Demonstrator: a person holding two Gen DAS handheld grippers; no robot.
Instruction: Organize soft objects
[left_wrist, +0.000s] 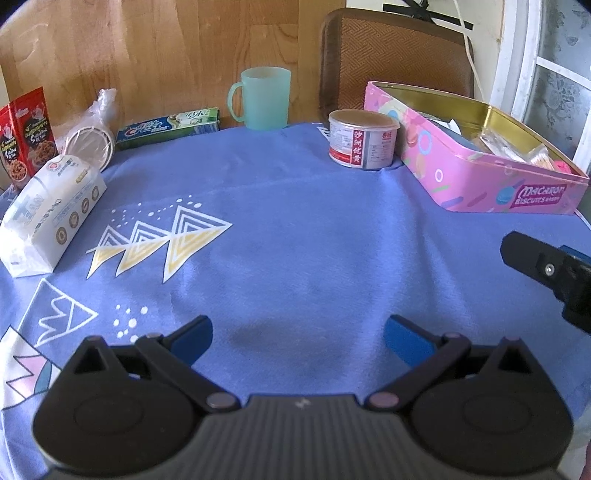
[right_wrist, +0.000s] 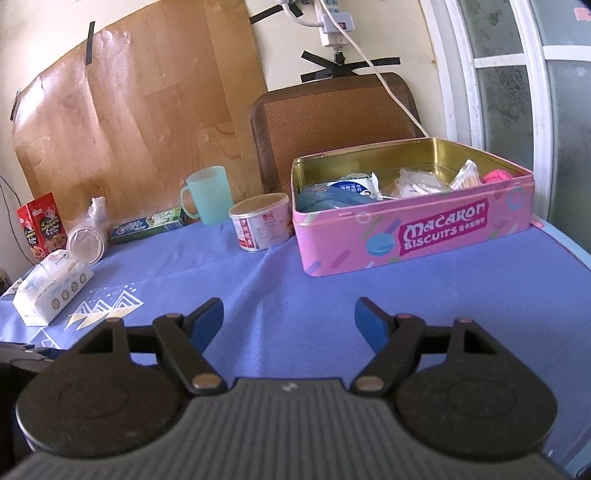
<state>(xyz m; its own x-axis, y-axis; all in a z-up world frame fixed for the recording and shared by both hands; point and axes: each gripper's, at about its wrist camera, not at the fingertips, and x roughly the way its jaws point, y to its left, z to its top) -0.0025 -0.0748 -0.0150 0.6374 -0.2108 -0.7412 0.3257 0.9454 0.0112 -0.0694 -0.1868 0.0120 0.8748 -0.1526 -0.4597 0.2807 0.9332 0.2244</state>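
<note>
A pink Macaron biscuit tin stands lidless at the back right, holding several soft packets and a pink fluffy item. A white tissue pack lies at the left on the blue cloth. My left gripper hovers open over bare cloth near the table's middle, nothing between its blue pads. My right gripper is open too, in front of the tin and apart from it. Part of the right gripper shows at the right edge of the left wrist view.
Along the back stand a mint cup, a toothpaste box, a red-and-white can, a bagged round lid and a red snack box. A brown chair back rises behind.
</note>
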